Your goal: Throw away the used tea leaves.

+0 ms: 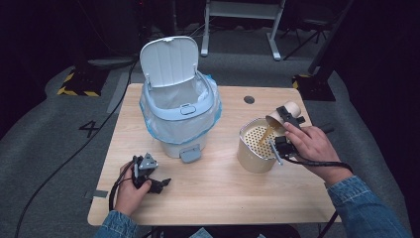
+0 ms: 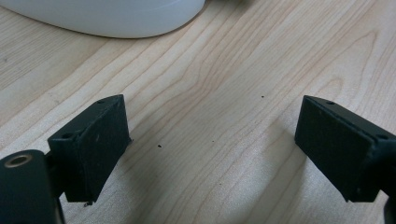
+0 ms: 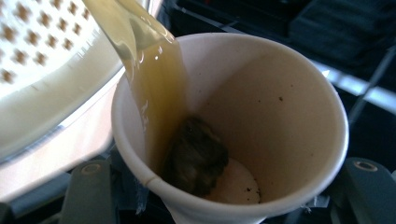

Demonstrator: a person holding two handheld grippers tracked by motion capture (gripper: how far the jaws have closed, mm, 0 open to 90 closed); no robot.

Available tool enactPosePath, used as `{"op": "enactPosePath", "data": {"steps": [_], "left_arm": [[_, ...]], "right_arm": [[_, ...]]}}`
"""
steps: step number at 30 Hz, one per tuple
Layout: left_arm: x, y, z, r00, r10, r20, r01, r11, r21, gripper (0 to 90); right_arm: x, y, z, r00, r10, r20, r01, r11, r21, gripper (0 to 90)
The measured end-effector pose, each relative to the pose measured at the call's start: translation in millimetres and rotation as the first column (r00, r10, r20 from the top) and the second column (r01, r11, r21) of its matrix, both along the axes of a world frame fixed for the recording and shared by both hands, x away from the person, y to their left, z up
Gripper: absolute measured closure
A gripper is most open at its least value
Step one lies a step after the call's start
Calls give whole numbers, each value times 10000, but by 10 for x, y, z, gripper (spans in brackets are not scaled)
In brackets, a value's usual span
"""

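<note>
Right gripper (image 1: 283, 130), right of centre in the high view: jaws clamped on a paper cup (image 1: 284, 113), tipped hard toward the left of frame. Amber liquid (image 1: 266, 134) runs off the cup lip into a perforated strainer pot (image 1: 253, 147) just left of the hand. In the right gripper view the cup (image 3: 261, 116) takes the middle, stream (image 3: 149, 79) leaving at upper left, a dark soggy lump (image 3: 196, 156) lodged low inside against the wall, the strainer's (image 3: 42, 51) holed floor at upper left.

Left gripper (image 1: 153, 181), lower left of the high view: jaws spread wide, nothing between them, parked low over the tabletop. The left gripper view shows bare wood grain between the two pads, with a white curved base (image 2: 107, 16) along the top edge.

Surface: light wood table (image 1: 208, 198), rounded corners, dark round grommet (image 1: 249, 99) near the far edge. Pedal bin (image 1: 181, 111) upper centre, lid up, blue liner folded over the rim, standing on the table.

Room: dark grey carpet, cable trailing down the left, a white "4" (image 1: 89, 128) marked on the floor at left, yellow-black hazard tape (image 1: 77, 91) upper left, white desk legs (image 1: 242, 29) at top centre.
</note>
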State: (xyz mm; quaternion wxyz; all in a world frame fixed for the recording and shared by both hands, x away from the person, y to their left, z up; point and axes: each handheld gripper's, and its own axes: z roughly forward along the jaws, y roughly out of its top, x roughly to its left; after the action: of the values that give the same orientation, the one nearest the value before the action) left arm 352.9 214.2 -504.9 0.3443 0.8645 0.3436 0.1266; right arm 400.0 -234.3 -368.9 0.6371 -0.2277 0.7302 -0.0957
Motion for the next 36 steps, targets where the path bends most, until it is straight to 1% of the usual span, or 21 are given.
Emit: {"op": "enactPosePath", "data": {"steps": [2, 5, 6, 9, 10, 12, 13, 16, 18, 20, 21, 23, 24, 26, 27, 28, 30, 32, 34, 35, 36], "left_arm": [[0, 0, 0, 10000, -8, 4, 8, 10000, 7, 104], [0, 0, 0, 10000, -3, 4, 3, 10000, 6, 104], [0, 0, 0, 10000, -5, 7, 5, 10000, 6, 104], [0, 0, 0, 10000, -5, 5, 5, 10000, 8, 104], [0, 1, 1, 10000, -9, 11, 9, 10000, 16, 104], [0, 0, 0, 10000, -1, 2, 1, 10000, 2, 104], [0, 0, 0, 10000, -5, 6, 5, 10000, 8, 104], [0, 0, 0, 10000, -2, 3, 2, 10000, 5, 104], [0, 0, 0, 10000, -4, 7, 4, 10000, 8, 104], [0, 0, 0, 10000, -5, 8, 5, 10000, 11, 104], [0, 0, 0, 10000, -4, 8, 4, 10000, 8, 104], [0, 0, 0, 10000, 1, 3, -1, 10000, 4, 104], [0, 0, 0, 10000, -3, 5, 3, 10000, 7, 104], [0, 0, 0, 10000, 0, 2, 0, 10000, 2, 104], [0, 1, 1, 10000, -11, 12, 11, 10000, 20, 104], [0, 0, 0, 10000, -3, 9, 3, 10000, 9, 104], [0, 0, 0, 10000, -1, 7, 1, 10000, 10, 104], [0, 0, 0, 10000, -4, 4, 4, 10000, 6, 104], [0, 0, 0, 10000, -3, 6, 3, 10000, 9, 104], [0, 1, 1, 10000, -9, 10, 9, 10000, 18, 104], [0, 1, 1, 10000, -3, 22, 3, 10000, 25, 104]], "right_arm": [[-14, 14, -8, 9993, 95, 364, -80, 9991, -414, 347], [-26, 17, -6, 9954, 376, 880, -309, 9966, -762, 347], [-30, 15, -1, 9928, 511, 1080, -414, 9951, -899, 347], [-45, 10, 13, 9867, 700, 1468, -521, 9912, -1220, 347], [-51, 12, 21, 9836, 783, 1622, -543, 9877, -1469, 347], [-68, 24, 15, 9765, 916, 1950, -521, 9787, -1986, 347], [-76, 32, 11, 9745, 986, 2017, -529, 9739, -2207, 346], [-93, 54, -5, 9659, 1199, 2296, -565, 9627, -2647, 346], [-91, 68, -5, 9608, 1398, 2393, -607, 9487, -3104, 346], [-94, 74, -5, 9540, 1494, 2597, -558, 9402, -3361, 346], [-97, 78, -2, 9518, 1522, 2661, -507, 9343, -3530, 344], [-123, 102, 10, 9417, 1782, 2852, -486, 9113, -4090, 342], [-136, 115, 15, 9389, 1888, 2876, -550, 9076, -4163, 343], [-146, 130, 12, 9326, 2030, 2985, -615, 9041, -4228, 343], [-143, 133, 12, 9288, 2072, 3073, -563, 8984, -4356, 343], [-137, 132, 14, 9277, 2075, 3104, -486, 8914, -4506, 343], [-123, 120, 26, 9260, 2109, 3132, -425, 8824, -4686, 342], [-123, 112, 54, 9263, 2098, 3129, -408, 8815, -4704, 342], [-115, 95, 83, 9241, 2044, 3229, -343, 8860, -4625, 342], [-112, 93, 97, 9217, 2056, 3288, -257, 8784, -4772, 342], [-106, 88, 102, 9222, 2068, 3267, -225, 8722, -4886, 342]]}}
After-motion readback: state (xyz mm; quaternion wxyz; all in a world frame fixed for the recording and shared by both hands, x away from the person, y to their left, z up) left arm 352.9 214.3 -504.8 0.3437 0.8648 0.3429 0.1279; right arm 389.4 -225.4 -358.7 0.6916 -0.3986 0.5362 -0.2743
